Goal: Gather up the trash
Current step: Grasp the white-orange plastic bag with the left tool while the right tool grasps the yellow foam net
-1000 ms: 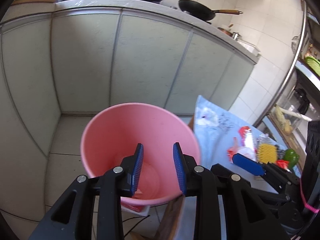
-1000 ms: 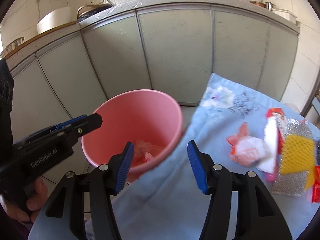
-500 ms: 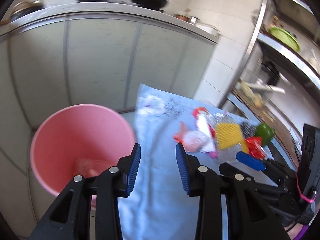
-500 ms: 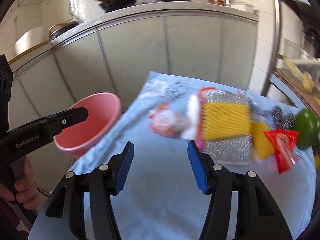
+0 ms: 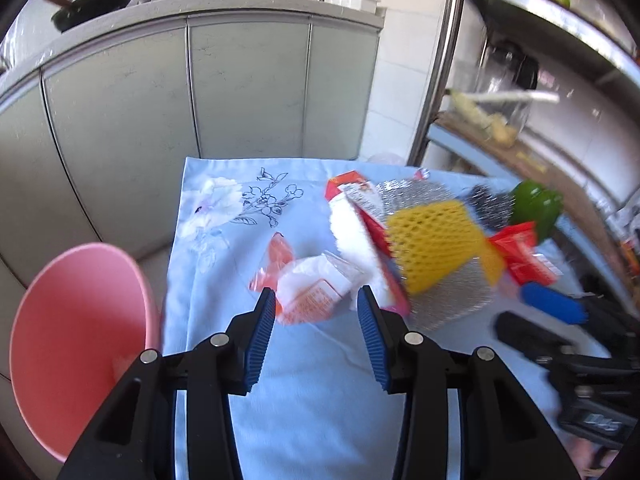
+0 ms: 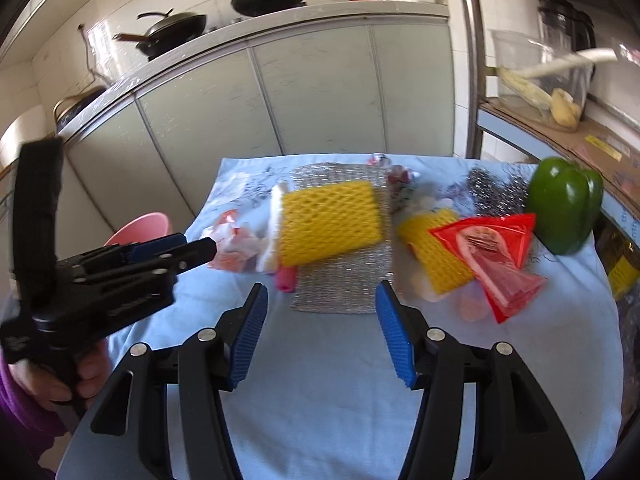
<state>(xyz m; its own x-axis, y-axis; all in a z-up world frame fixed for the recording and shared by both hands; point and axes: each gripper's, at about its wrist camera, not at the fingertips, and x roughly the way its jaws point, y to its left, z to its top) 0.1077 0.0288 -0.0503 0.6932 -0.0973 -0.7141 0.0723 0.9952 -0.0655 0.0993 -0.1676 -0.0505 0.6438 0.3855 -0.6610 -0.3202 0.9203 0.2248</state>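
Left wrist view: your left gripper (image 5: 316, 320) is gaping wide, holding nothing, with the crumpled white-and-orange plastic wrapper (image 5: 310, 288) lying at 12 o'clock and the round pink plastic bucket (image 5: 76, 344) at 9. Your right gripper (image 6: 320, 332) is also hanging spread and empty.

Black handheld grippers with blue pads

Left gripper (image 5: 316, 320) and right gripper (image 6: 320, 320) — ribbed blue pads, silver screws; purple sleeve (image 6: 18, 412).

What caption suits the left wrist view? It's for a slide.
Open left gripper lined up on a crumpled orange-and-white wrapper.
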